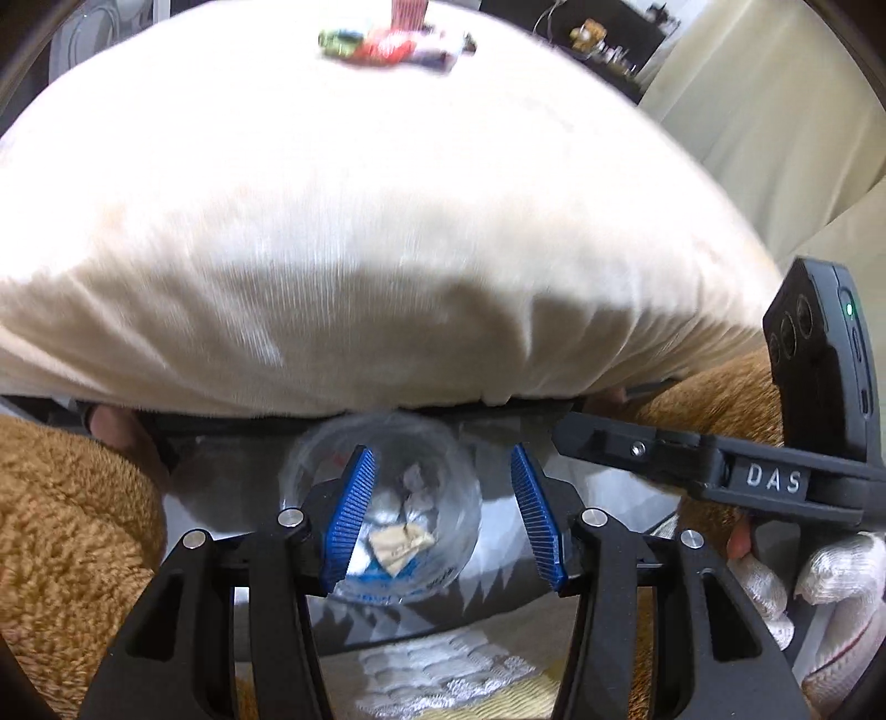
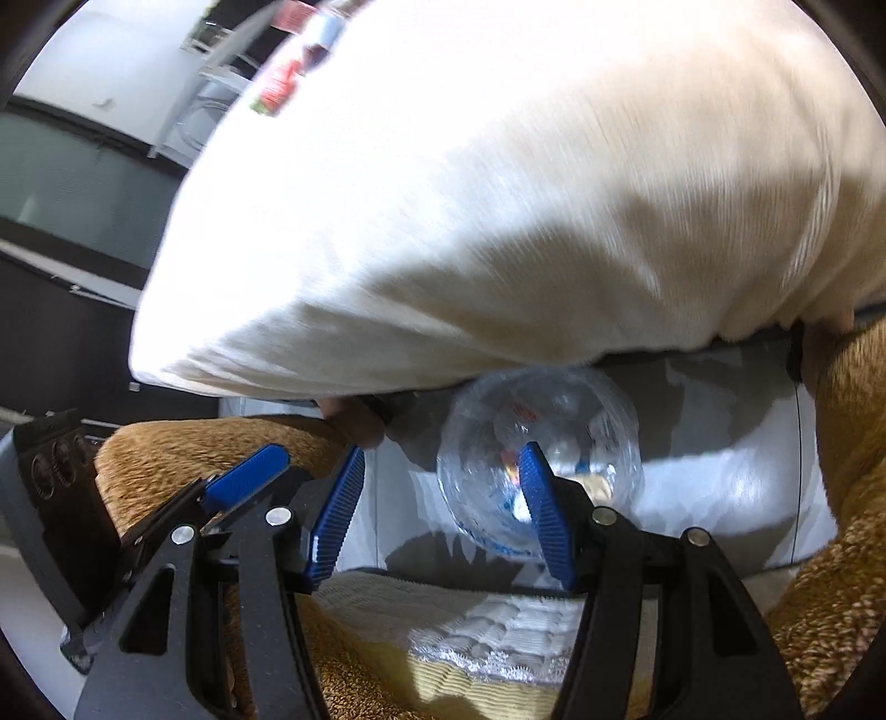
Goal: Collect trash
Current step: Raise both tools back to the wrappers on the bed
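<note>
Hovering over a clear, crumpled plastic cup [image 1: 382,498] holding paper scraps, your left gripper [image 1: 440,515] stands parted around nothing; your right gripper [image 2: 443,515] likewise gapes empty beside it. You seem between pickups: next, close squarely on the cup's wall. It lies on grey-white bedding [image 2: 720,498], under a big cream pillow [image 1: 360,221] topped with blurred colourful wrappers [image 1: 393,44].

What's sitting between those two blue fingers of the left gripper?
In the left wrist view, a clear plastic cup with crumpled wrappers inside shows between the left gripper pads, under the white cushion. Whether they touch it is unclear.
</note>
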Demonstrator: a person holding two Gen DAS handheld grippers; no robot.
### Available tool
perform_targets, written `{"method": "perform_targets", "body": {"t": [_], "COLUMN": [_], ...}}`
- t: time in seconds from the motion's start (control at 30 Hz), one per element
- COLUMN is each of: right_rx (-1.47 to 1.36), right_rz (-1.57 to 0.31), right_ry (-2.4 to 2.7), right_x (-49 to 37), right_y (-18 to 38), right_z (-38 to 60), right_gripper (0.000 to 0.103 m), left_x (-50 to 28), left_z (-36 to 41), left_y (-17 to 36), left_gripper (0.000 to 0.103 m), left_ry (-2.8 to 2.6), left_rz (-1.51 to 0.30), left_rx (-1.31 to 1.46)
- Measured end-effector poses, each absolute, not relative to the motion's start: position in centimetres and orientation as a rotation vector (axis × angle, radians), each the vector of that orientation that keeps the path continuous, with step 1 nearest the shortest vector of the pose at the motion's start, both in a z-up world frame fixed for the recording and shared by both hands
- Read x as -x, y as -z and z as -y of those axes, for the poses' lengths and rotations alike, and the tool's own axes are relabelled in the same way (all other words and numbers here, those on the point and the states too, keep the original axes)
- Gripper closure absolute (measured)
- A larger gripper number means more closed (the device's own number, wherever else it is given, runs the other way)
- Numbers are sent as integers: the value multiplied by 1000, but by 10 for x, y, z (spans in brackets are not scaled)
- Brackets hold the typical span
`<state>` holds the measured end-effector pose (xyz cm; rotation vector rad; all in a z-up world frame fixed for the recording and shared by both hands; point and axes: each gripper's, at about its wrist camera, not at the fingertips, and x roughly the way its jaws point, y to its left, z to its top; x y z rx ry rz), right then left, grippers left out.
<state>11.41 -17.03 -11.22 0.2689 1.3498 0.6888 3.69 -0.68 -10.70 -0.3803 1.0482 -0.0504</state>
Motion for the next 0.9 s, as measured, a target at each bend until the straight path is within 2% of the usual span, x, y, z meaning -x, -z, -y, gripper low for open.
{"method": "perform_targets", "body": {"t": [0.2, 0.3, 0.9], "right_rx": [-235, -211, 19], "right_rz": [-1170, -1104, -793], "right_ry": [-761, -789, -801], "right_x": [-107, -108, -172], "right_y": [76, 63, 6], "right_z": [173, 172, 142], "right_gripper": [45, 45, 45], "left_x": [-33, -33, -72], "left_z": [-4, -8, -52], "left_y": [86, 77, 24], "left_gripper": [52, 46, 46], "left_ry": [63, 70, 34], "left_rz": [-935, -893, -731], "left_rx": [410, 404, 278]}}
